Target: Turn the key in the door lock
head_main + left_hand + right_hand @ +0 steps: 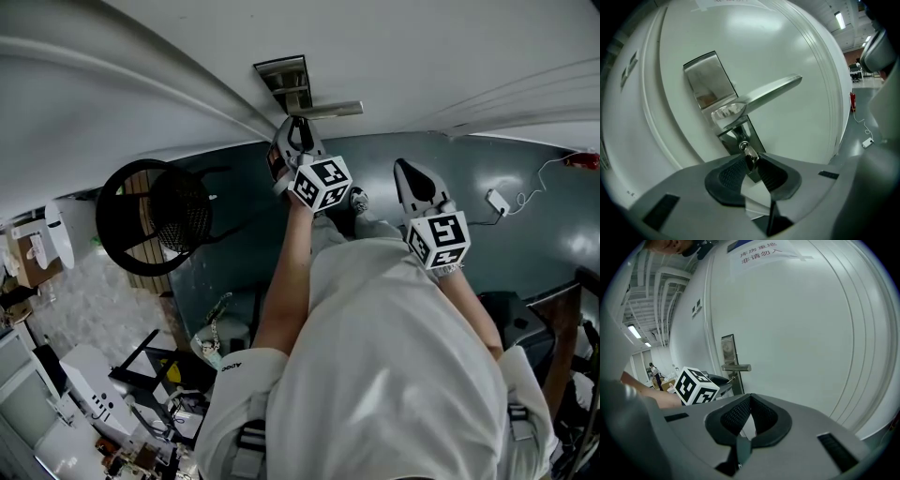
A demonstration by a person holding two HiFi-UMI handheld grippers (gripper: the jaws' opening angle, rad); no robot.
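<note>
The white door (797,42) carries a steel lock plate (707,78) with a lever handle (774,88). Below the handle a small silver key (748,153) sticks out of the keyhole. My left gripper (753,162) is at the lock, its dark ribbed pads closed on the key's head. From above, the left gripper (296,129) reaches up to the lock plate (283,81) and handle (329,110). My right gripper (407,171) hangs back from the door to the right, shut and holding nothing. In its own view the right gripper (750,399) faces the door, with the handle (738,367) farther left.
A black mesh chair (155,217) stands to the left of the door. A white charger with its cable (497,200) lies on the grey floor at right. A paper notice (764,251) is taped high on the door. Boxes and clutter fill the lower left.
</note>
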